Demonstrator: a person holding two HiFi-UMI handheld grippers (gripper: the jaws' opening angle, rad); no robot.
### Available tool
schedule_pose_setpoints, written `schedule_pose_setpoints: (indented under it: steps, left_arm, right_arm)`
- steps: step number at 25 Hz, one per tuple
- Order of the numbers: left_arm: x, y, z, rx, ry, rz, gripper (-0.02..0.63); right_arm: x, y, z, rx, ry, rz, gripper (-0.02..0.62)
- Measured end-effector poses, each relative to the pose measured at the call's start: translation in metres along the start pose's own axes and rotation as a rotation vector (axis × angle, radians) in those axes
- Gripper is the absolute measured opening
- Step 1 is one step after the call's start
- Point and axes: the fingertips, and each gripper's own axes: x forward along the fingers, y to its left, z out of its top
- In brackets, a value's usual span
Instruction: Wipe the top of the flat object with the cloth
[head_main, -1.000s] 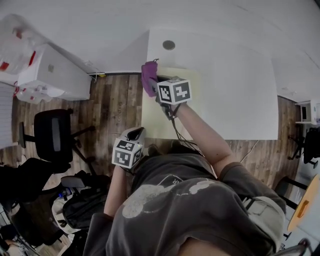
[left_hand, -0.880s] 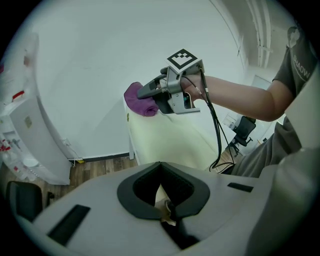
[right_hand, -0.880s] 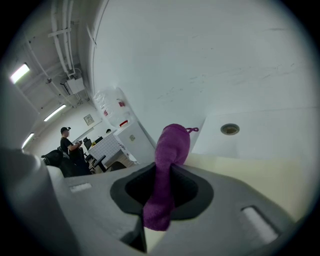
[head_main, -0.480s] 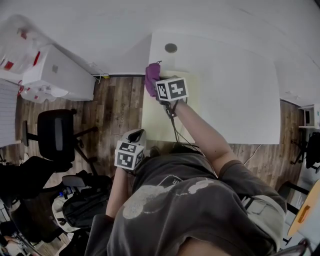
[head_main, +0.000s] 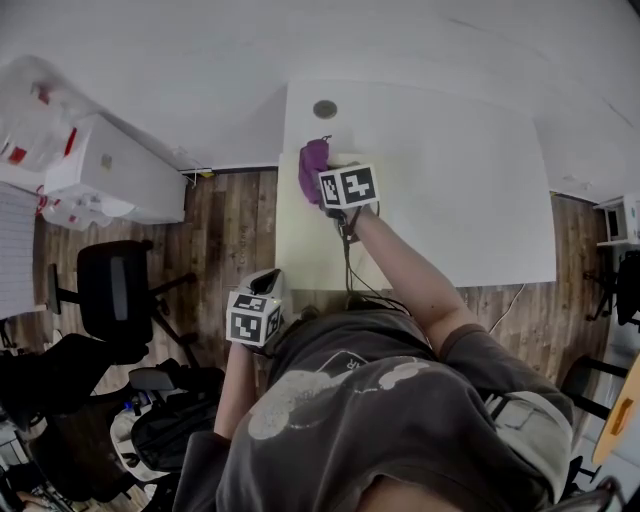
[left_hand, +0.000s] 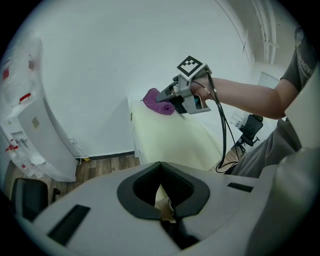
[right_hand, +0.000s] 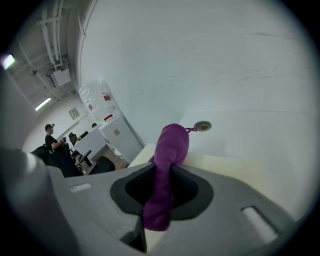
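Wooden floor (head_main: 225, 220) runs along the left side of a white table (head_main: 480, 200) that stands against the wall. Along the table's left edge lies the pale yellow flat object (head_main: 305, 245). At that object's far left corner I see the purple cloth (head_main: 313, 163) resting on it, pinched between the jaws of my right hand-held gripper (right_hand: 159, 200). My left hand-held gripper (left_hand: 165, 202) hangs off the table's near left corner, over the floor, jaws drawn together on nothing.
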Motion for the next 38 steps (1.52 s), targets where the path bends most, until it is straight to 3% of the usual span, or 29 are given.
schedule_pose_setpoints:
  steps: [8, 38]
  left_arm:
    - [-0.002, 0.0, 0.001, -0.041, 0.021, -0.005, 0.0]
    - [0.001, -0.004, 0.001, -0.053, 0.062, 0.011, 0.0]
  right_arm:
    - [-0.011, -0.017, -0.007, -0.071, 0.015, -0.033, 0.072]
    - [-0.081, -0.117, -0.032, 0.064, -0.04, -0.207, 0.072]
